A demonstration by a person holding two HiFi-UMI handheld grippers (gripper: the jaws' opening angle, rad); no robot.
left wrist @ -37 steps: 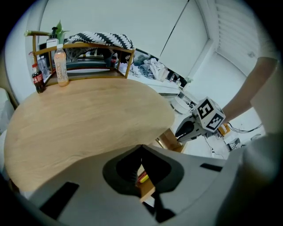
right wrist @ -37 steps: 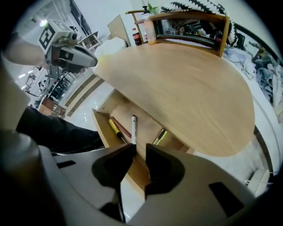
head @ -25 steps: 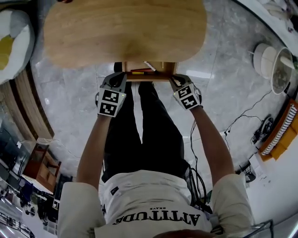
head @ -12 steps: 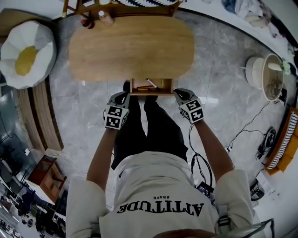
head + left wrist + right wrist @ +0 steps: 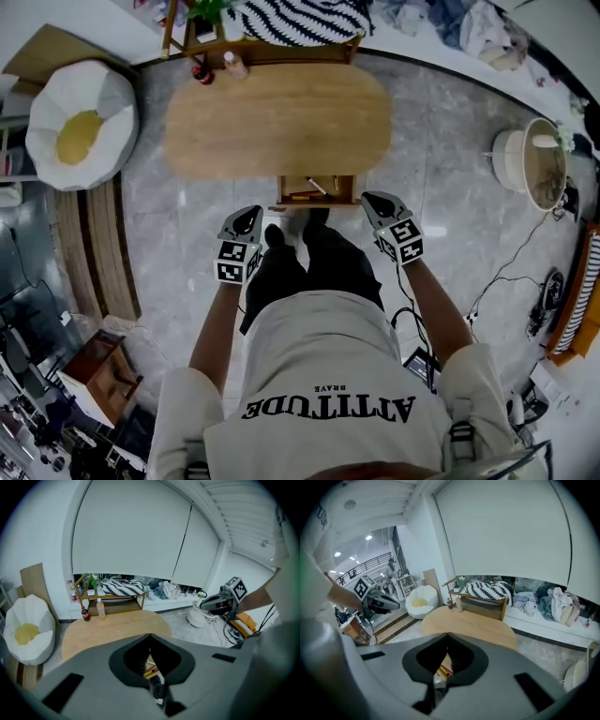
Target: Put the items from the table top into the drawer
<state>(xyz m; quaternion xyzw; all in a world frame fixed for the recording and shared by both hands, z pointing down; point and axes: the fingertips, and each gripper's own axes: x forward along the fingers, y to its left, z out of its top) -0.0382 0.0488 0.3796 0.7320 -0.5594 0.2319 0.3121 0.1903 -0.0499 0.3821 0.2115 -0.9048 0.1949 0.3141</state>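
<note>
An oval wooden table (image 5: 278, 120) has its small drawer (image 5: 317, 202) pulled out toward me. Pens lie in the drawer: a yellow and red one (image 5: 302, 196) and a white one (image 5: 317, 185). My left gripper (image 5: 248, 216) hangs left of the drawer and nearer to me, shut and empty. To the drawer's right is my right gripper (image 5: 373, 198), jaws together, holding nothing. In the left gripper view the shut jaws (image 5: 150, 635) frame the drawer's pens (image 5: 151, 670). The right gripper view shows the same past its tips (image 5: 448, 634).
Two bottles (image 5: 204, 74) (image 5: 234, 64) stand at the table's far edge; whether on it I cannot tell. A white and yellow beanbag (image 5: 80, 127) sits left, a shelf with a striped cushion (image 5: 281, 23) behind, a white round appliance (image 5: 539, 159) right, and cables (image 5: 506, 272) on the floor.
Both grippers have risen and drawn back from the drawer front, still shut. The head view has climbed, so table and drawer look smaller. The drawer stays open.
</note>
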